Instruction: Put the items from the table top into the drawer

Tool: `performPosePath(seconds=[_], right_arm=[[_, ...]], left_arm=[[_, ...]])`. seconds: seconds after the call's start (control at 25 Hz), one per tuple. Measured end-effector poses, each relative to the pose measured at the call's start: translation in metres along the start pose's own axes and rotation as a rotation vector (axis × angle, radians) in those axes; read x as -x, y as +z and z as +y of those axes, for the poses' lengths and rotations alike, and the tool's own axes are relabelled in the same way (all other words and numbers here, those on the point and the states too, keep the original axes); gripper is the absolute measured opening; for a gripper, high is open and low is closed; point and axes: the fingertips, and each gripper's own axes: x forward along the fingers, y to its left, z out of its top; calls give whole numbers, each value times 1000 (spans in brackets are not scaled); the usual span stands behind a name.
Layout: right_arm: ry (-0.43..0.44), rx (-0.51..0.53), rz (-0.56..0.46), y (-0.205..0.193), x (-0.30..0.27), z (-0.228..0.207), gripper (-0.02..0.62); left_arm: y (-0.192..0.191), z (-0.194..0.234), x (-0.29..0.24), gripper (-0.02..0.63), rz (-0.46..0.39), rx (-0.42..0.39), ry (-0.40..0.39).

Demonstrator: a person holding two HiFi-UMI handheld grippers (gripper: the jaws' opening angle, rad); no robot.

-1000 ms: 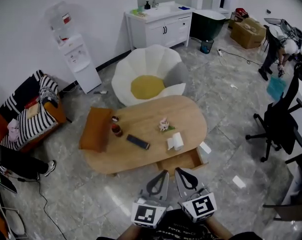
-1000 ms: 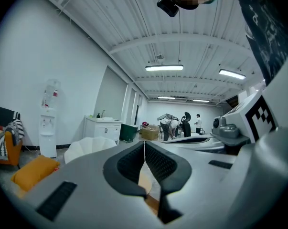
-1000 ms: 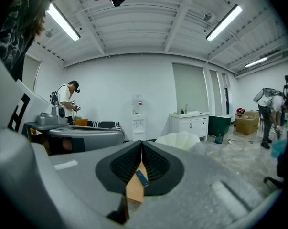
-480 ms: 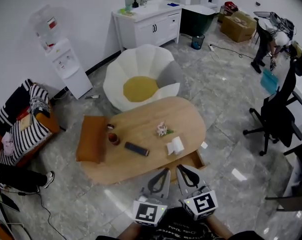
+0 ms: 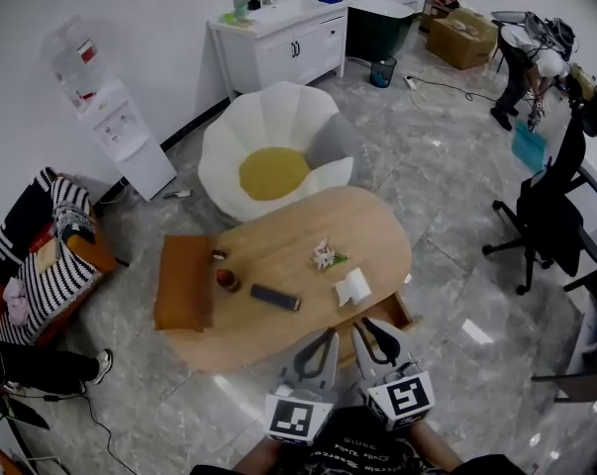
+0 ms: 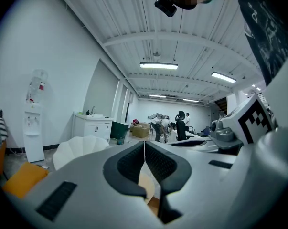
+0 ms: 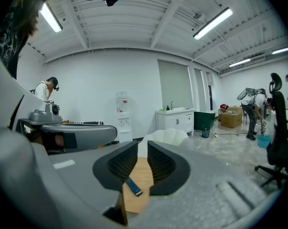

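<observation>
Wood-topped oval desk (image 5: 288,228) carries the loose items. A dark remote (image 5: 275,297) lies by the near edge, with a brown jar (image 5: 227,280) to its left and a white packet (image 5: 352,287) to its right. A small pink-and-green item (image 5: 325,256) sits farther back; kind not made out. An orange cushion (image 5: 184,280) lies on the left end.

The drawer (image 5: 399,311) stands pulled out at the desk's near right corner. Its left part is hidden behind the right tongs (image 5: 365,332), and its contents are not visible. Both arms are cut off at the bottom edge.

Writing: only the square black-and-white markers on the two cubes (image 5: 293,419). The print on the dark shirt (image 5: 352,455) and the label on the water cooler (image 5: 100,117) are too small to read.

Left tongs (image 5: 325,340): jaws shut tip to tip, nothing between them. Right tongs: narrow gap, jaws have just been opening, nothing between the pads. The remote and desk show through the gap, well beyond.

Versus a second ago: both tongs now overlap the desk's near edge instead of sitting short of it. The items on the desk are unmoved.
</observation>
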Motion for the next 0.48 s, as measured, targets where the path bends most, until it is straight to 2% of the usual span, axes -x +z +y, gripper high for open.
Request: performPosePath(seconds=[0.16,0.32,0.48], right_arm=[[-2,-15,18,-5,-7,-5,85],[10,-21,33,-5,-15,-14,158],[49,-14,55,-8,-25,-22,205]], left_arm=[[-5,2,-4,12,11,6,0],[-8,4,-12,12,24,8,14],[-10,10,-22,12,27,19,50]])
